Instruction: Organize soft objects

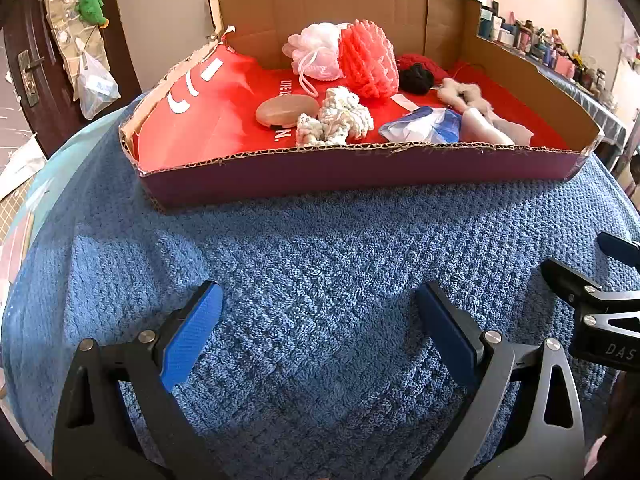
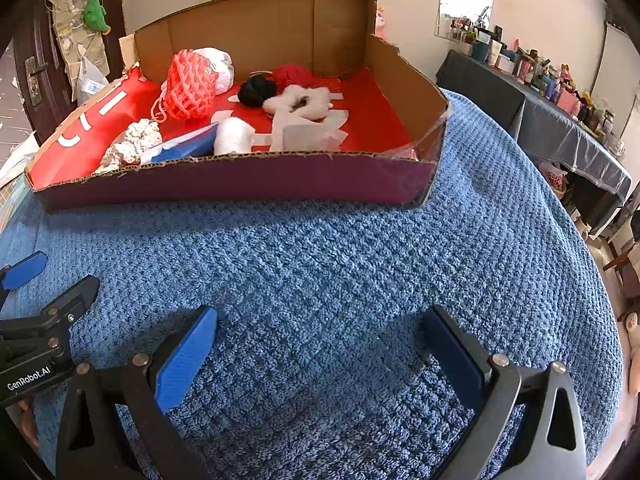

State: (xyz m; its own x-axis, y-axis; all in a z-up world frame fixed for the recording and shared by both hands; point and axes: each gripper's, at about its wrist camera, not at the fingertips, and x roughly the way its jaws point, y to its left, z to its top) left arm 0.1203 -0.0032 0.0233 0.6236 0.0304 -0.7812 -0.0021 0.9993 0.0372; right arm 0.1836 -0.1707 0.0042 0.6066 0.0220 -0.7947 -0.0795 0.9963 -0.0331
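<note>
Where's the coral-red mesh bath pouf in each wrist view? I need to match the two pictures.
Left wrist view: the coral-red mesh pouf is upper centre, mid-box, with the white pouf on its left.
Right wrist view: the pouf is upper left, now in front of the white pouf.
Shared landmark: the cardboard box's purple front wall on the blue towel.

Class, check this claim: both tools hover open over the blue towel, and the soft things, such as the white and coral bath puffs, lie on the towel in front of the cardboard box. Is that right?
One detail is wrong. The white puff and coral puff lie inside the cardboard box, not on the blue towel, as the left wrist view shows. The left tool and right tool do hover open.
</note>
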